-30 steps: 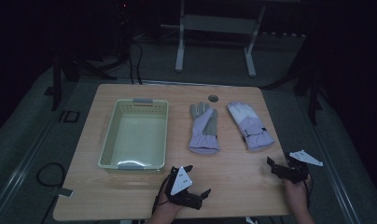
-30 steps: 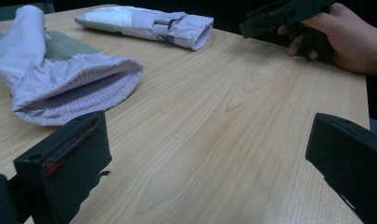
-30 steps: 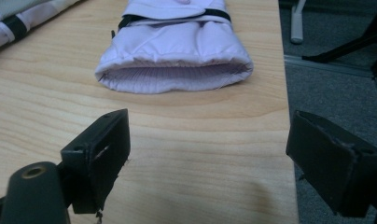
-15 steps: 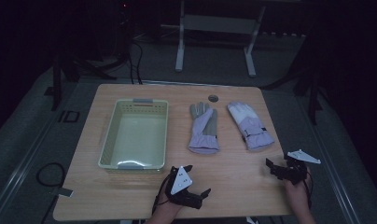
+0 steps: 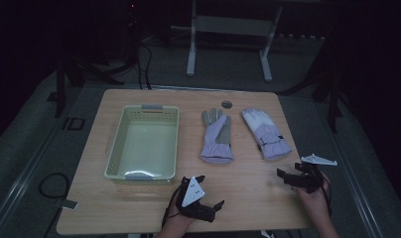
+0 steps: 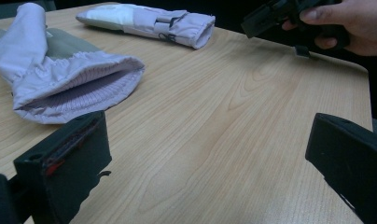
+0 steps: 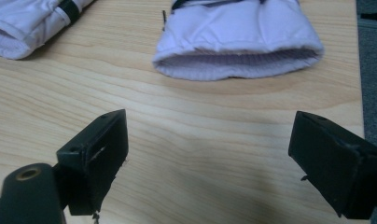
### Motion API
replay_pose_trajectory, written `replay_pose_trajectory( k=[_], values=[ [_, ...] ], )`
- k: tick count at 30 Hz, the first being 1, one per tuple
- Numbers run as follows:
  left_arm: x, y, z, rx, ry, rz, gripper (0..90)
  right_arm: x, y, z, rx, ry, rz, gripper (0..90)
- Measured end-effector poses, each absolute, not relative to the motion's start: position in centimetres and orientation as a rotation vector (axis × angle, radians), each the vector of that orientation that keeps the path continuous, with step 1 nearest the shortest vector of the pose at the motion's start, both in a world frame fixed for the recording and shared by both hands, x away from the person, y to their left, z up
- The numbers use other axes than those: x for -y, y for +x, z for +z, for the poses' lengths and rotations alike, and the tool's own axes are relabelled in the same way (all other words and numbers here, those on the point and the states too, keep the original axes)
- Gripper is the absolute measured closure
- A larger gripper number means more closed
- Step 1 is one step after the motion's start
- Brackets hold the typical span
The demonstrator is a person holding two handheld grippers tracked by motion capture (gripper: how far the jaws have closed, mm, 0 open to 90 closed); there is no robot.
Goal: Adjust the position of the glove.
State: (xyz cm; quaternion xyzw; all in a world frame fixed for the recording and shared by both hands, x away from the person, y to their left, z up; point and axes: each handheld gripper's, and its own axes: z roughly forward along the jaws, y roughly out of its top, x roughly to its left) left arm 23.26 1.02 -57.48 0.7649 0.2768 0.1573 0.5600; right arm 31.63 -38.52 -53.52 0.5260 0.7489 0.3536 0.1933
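Wood table [image 5: 139, 208] in a dark room, nothing moved yet by the look of it. Basket [image 5: 118, 148] is the landmark; it sits empty, left half of the table.

Nearest: left gripper [image 5: 208, 193] at the near edge, just right of the basket's near corner, jaws spread wide, holding nothing. Its own view looks across bare wood at the left glove's cuff [image 6: 79, 93]. Right gripper [image 5: 283, 176] is well right of the basket, near the table's right edge, jaws also gaping and empty. Its view points straight at the right glove's open cuff [image 7: 238, 63].

Middle: left glove [image 5: 217, 139] lies flat just right of the basket, fingers away, cuff toward the person. Right glove [image 5: 266, 133] is further right of it, apart from the first, angled a little, cuff also toward the near side.

Progress, my read: zero done. Both gloves are on the table, none in the basket. Left to do: grab each cuff, lift, carry left, drop in.

Obstructions: none between the grippers and the cuffs. Basket wall needs clearing on the way in. Limp fabric may drag or flop.

Far: small round grommet [image 5: 227, 104] past the gloves, then a metal stand [image 5: 228, 29] on the floor behind the table.
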Motion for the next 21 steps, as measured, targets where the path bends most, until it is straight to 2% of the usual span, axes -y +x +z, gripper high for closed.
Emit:
replay_pose_trajectory(
  k=[8, 21],
  values=[
    [-1.0, 23.3, -57.5, -0.655, 1.805, 0.372, 0.1, 36.9, 32.1, -51.6, -2.115, 1.422, 1.040, 12.9],
    [-1.0, 23.3, -57.5, -0.660, 1.801, 0.371, 0.1, 33.9, 35.0, -48.4, -2.091, 1.391, 1.083, 17.5]
  ],
)
